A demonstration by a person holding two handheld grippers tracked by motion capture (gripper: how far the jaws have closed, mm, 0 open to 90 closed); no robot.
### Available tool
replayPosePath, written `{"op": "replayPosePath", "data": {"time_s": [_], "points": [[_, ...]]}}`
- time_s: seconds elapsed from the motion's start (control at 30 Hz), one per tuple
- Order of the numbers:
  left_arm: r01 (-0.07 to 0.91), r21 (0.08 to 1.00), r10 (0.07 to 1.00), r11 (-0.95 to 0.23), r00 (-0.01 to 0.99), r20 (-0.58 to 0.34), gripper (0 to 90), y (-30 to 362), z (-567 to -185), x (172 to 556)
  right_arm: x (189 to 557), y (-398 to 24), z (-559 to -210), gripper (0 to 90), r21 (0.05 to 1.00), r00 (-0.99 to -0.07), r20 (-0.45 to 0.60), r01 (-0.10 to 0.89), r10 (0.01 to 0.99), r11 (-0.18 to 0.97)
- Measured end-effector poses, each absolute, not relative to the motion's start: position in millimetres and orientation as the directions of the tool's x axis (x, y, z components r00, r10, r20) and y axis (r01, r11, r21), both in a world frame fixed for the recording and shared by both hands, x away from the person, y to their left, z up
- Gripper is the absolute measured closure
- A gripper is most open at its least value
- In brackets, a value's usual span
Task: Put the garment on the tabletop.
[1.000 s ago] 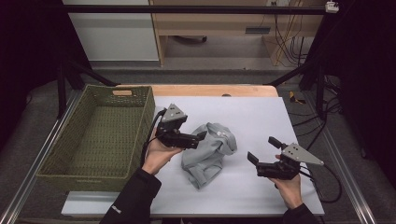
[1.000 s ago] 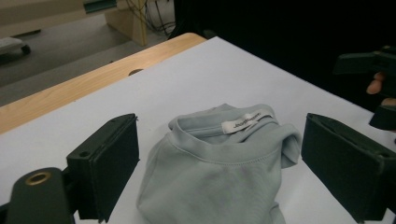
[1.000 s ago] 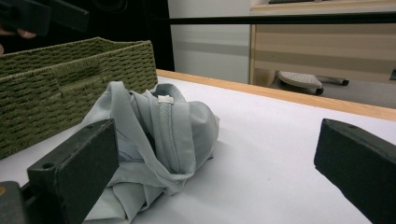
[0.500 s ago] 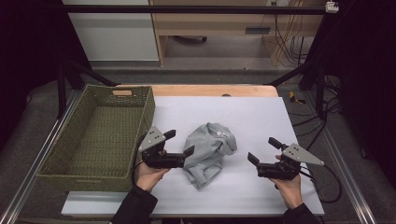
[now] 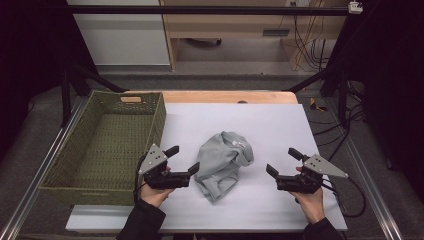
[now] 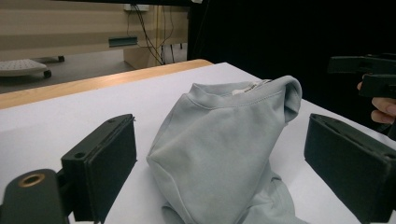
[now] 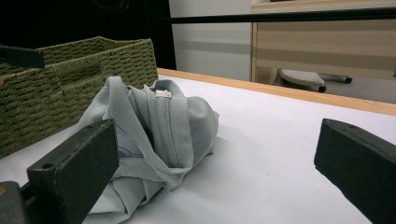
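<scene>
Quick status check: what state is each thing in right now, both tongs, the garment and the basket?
Left tongs: open, beside the garment, holding nothing.
Right tongs: open, apart from the garment, holding nothing.
Grey garment: crumpled in a heap on the table, ungripped.
Green woven basket: upright, nothing in it.

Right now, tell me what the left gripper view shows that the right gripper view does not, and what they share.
Left gripper view: the other hand with its gripper's black parts at the right edge, and the grey sweatshirt's stitched neckband.

Right gripper view: the green woven basket behind the sweatshirt, and a small white tag at its collar.

Both: the crumpled sweatshirt lying on the white table, each view's own jaws spread wide on either side of it without touching it, and the table's wooden edge.
</scene>
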State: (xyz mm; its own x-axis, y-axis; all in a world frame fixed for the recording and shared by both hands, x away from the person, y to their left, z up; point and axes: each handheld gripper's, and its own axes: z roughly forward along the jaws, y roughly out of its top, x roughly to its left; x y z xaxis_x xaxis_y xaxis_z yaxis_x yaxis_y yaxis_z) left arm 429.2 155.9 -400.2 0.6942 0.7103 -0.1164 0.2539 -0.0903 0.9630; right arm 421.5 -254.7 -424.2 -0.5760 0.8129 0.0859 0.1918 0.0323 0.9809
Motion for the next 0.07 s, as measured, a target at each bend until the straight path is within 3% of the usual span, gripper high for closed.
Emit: {"op": "replayPosePath", "data": {"time_s": [0.07], "points": [[0.256,0.962,0.707,-0.090,0.697,-0.119,8.2,156.1,-401.1,429.3,421.0,-255.0,-423.9,0.4,0.981,-0.579,0.090,0.193,0.810,0.028]]}}
